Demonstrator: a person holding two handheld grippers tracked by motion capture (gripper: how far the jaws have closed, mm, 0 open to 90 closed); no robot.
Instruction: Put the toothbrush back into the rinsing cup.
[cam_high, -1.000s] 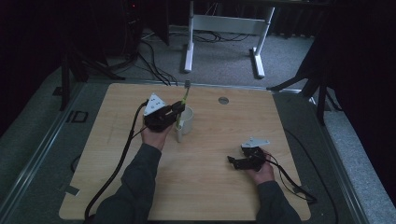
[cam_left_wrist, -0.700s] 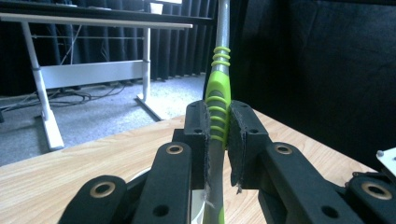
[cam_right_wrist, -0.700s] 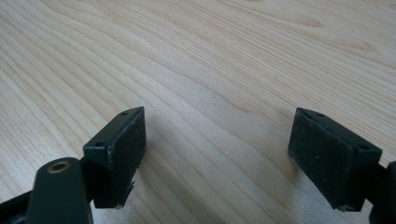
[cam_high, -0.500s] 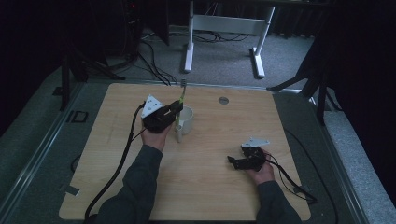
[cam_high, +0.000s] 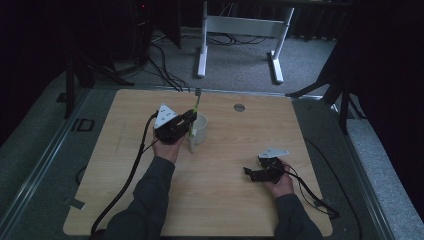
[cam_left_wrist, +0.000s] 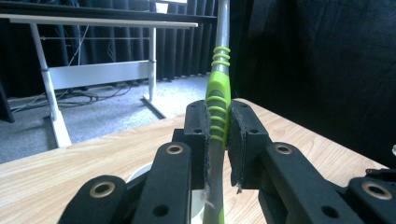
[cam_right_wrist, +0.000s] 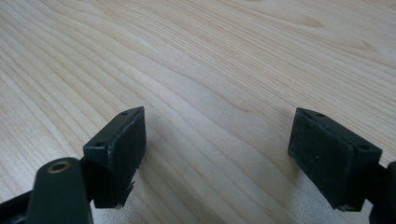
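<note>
Left gripper (cam_left_wrist: 217, 135): clamped tight on the green-handled utensil (cam_left_wrist: 217, 100), held upright
Utensil spot: lower end now at the white mug (cam_high: 199, 128) near the table (cam_high: 300, 210) middle; mug looked tipped a second ago, now sits upright
Right gripper (cam_right_wrist: 217, 158): spread wide, holding nothing, parked low over bare wood
My read: utensil's basically going into the mug, just needs lowering and letting go

The toothbrush (cam_left_wrist: 217, 114) has a lime-green ribbed grip on a grey stem, and the mug (cam_high: 200, 129) beside it is white. The worktop (cam_high: 220, 195) is pale wood with a fine streaked grain. Both the left gripper (cam_left_wrist: 217, 135) and the right gripper (cam_right_wrist: 219, 158) have black jaws, with brass-coloured rivets. The sleeves (cam_high: 150, 200) are dark grey.
</note>
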